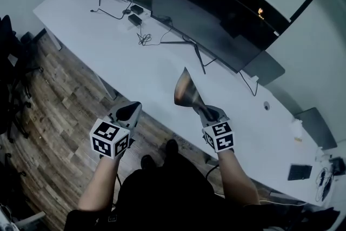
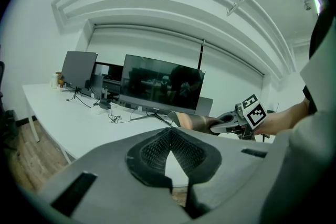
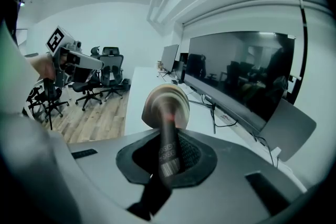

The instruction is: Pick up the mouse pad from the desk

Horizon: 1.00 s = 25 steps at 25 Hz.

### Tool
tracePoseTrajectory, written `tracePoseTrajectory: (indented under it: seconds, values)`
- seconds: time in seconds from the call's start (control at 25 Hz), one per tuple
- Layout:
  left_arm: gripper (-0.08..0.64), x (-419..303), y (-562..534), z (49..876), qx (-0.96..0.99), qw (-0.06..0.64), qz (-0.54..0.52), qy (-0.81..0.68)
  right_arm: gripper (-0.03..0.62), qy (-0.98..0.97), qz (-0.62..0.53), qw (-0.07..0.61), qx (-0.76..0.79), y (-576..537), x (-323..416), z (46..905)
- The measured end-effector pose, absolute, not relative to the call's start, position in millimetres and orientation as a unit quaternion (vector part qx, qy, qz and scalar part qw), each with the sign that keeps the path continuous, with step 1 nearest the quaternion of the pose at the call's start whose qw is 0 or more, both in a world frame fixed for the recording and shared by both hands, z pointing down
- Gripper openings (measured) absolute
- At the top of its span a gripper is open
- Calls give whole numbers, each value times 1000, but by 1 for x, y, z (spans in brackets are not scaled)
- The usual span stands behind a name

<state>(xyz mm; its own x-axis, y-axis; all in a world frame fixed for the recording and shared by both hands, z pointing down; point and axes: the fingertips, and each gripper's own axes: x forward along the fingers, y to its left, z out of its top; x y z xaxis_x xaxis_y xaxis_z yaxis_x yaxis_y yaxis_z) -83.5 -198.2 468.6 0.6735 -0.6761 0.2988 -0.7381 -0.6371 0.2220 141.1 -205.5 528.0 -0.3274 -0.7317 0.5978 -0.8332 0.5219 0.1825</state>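
Pinching mouse pad [image 3: 167, 107]: apparent barcode [image 3: 170, 169], unreadable

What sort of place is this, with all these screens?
Most likely an office. A long white desk carries several large monitors, and wheeled office chairs stand on the wood floor beside it.

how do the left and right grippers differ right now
The right gripper is clamped on the curled mouse pad; the left gripper holds nothing, its jaw tips meeting. In the head view the right gripper shows over the desk, while the left gripper sits at its near edge, beside the wood floor. Both are closed and held up off the desk.
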Motion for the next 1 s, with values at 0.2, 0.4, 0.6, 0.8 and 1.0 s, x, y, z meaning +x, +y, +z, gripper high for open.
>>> tracePoseTrajectory:
  seconds: [0.2, 0.4, 0.6, 0.8, 1.0]
  values:
    - [8, -71, -192, 457, 906, 153, 90, -385, 32, -809, 67, 308, 496, -193, 157, 507]
    - [8, -49, -187, 446, 907, 142, 98, -384, 32, -810, 62, 282, 510, -185, 186, 489]
    - [8, -20, -183, 436, 904, 133, 106, -393, 32, -820, 60, 255, 508, -179, 217, 473]
    - [8, 12, -186, 426, 899, 128, 108, -405, 32, -834, 54, 235, 495, -180, 245, 456]
    - [8, 42, -190, 413, 896, 122, 105, -414, 32, -848, 48, 210, 484, -186, 268, 440]
